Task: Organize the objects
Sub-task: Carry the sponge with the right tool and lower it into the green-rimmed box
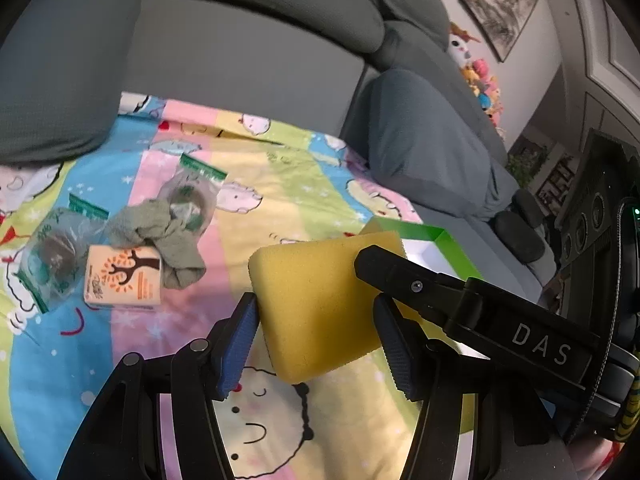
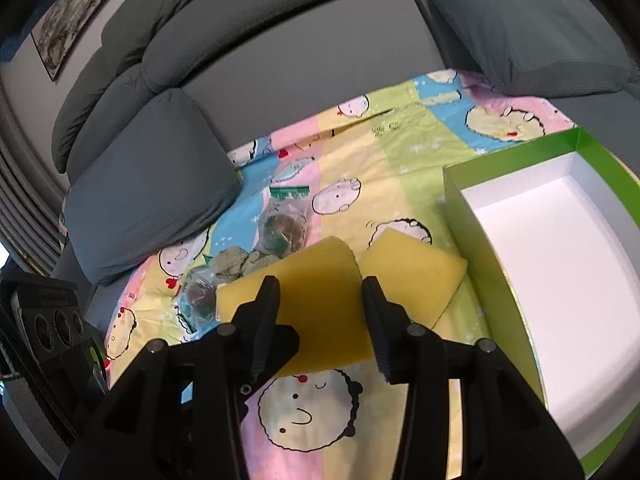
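Left wrist view, nearest first: the left tongs pinch a yellow sponge lifted above the cartoon sheet. The right tongs clasp a sponge as well, and a second sponge lies beyond, just beside the empty green box. Soft foam could squirm free; farther left, the crowded packets could snag.

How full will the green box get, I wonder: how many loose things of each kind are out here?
Yellow sponges: 2
Clear bags with green tops: 2
Grey-green cloth: 1
Small carton with a tree print: 1
Total: 6 loose things, plus the green box itself.
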Action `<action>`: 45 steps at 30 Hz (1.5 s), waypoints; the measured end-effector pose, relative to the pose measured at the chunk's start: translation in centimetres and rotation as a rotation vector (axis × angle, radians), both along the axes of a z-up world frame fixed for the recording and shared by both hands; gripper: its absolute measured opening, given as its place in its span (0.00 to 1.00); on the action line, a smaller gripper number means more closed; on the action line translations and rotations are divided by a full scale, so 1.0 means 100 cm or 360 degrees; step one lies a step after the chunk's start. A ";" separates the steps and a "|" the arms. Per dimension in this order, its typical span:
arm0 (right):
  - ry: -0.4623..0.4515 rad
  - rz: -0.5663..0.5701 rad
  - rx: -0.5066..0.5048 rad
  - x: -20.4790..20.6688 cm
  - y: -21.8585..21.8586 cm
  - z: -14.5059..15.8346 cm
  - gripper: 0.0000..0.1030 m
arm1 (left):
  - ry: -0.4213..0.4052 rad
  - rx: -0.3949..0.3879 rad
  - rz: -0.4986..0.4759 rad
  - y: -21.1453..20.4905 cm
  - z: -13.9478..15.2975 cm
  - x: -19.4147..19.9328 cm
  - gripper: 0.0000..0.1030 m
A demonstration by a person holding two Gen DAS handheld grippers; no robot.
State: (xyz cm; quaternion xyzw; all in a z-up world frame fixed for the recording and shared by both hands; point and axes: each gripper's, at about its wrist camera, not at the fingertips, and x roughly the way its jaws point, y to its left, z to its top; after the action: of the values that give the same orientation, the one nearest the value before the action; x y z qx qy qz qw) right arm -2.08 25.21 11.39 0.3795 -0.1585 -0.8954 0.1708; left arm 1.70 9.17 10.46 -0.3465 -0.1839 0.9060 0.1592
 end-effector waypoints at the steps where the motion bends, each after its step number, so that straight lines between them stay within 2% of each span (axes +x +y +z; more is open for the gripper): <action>1: 0.0012 -0.0004 -0.0003 0.002 0.001 0.002 0.42 | 0.0013 0.0001 -0.0005 0.001 0.002 0.002 0.58; 9: 0.0072 -0.0083 -0.0046 0.018 0.013 0.015 0.43 | 0.0087 -0.0013 -0.0062 0.016 0.018 0.005 0.58; 19: 0.0135 -0.0220 -0.0150 0.032 0.056 0.027 0.44 | 0.0177 -0.0141 -0.0209 0.067 0.037 0.001 0.58; 24: 0.0175 -0.0315 -0.0256 0.037 0.086 0.029 0.46 | 0.0212 -0.0181 -0.0292 0.095 0.044 -0.004 0.58; 34: 0.0108 -0.0551 -0.0315 0.048 0.135 0.016 0.46 | 0.0153 -0.0207 -0.0495 0.148 0.034 -0.018 0.58; 40: 0.0042 -0.0656 -0.0375 0.047 0.159 0.003 0.47 | 0.0091 -0.0227 -0.0563 0.167 0.025 -0.025 0.58; 45: -0.0018 -0.0723 -0.0358 0.046 0.167 -0.003 0.47 | 0.0039 -0.0205 -0.0604 0.177 0.018 -0.029 0.58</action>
State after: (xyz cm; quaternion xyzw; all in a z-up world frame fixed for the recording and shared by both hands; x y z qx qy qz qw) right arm 2.53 41.95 11.10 0.3177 -0.3393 -0.8854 0.0054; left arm -1.19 26.91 12.22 -0.3734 -0.0549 0.8737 0.3069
